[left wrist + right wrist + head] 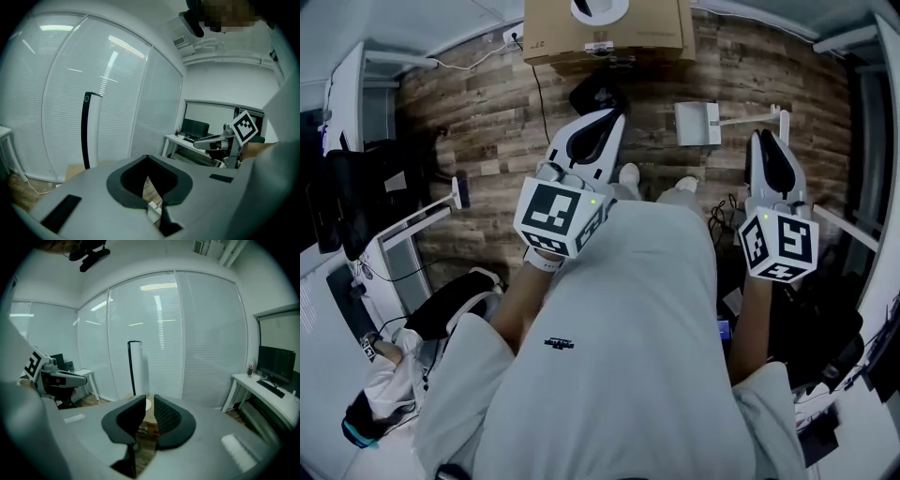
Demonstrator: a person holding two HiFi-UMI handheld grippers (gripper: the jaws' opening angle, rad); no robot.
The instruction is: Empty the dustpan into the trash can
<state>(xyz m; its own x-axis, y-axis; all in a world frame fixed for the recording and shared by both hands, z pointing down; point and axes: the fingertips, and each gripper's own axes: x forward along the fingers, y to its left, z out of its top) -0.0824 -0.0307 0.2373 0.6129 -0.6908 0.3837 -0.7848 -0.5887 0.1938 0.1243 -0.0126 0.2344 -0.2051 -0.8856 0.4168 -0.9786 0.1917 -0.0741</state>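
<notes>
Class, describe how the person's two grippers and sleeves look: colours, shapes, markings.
Both the left gripper and the right gripper have pale grey, rounded shells that are black inside the jaws. Each carries a white cube printed with black square markers. The person wears a light short-sleeved shirt.

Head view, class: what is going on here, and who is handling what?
A person stands on a wooden floor with a gripper in each hand, both held out in front. The left gripper is shut on nothing. The right gripper has its jaws slightly apart, also empty. A white dustpan lies on the floor ahead, untouched, near a cardboard box.
</notes>
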